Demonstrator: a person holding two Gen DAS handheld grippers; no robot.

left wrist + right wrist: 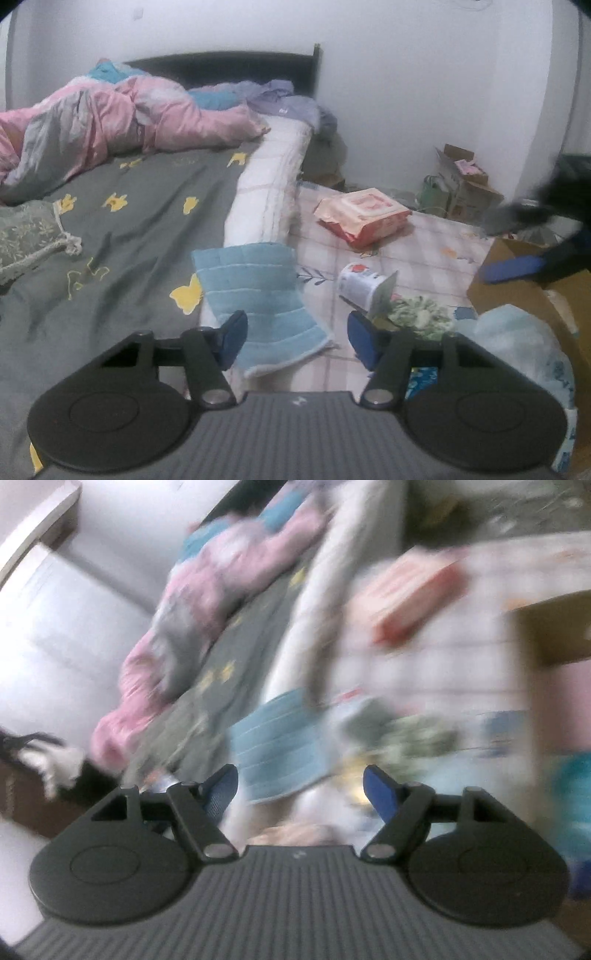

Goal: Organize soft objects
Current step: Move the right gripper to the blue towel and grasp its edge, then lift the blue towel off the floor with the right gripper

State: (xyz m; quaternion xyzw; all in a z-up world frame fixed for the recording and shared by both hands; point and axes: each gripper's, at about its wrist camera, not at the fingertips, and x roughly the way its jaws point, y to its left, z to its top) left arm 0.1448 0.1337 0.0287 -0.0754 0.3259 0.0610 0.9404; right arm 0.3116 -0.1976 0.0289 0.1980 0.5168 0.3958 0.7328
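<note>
On the left lies the grey bedsheet (147, 229) with a pink quilt (110, 122) bunched near the headboard. The left gripper (295, 338) hovers with jaws wide apart, holding nothing — the light-blue towel (258, 295) droops over the mattress edge just ahead. Farther right sit a red packet (364, 214) and a cardboard box (524, 291). The right gripper (300, 786) — its view blurred — also gapes empty.

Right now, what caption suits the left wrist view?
Open left gripper hovers above a blue towel draped off the bed edge.
</note>
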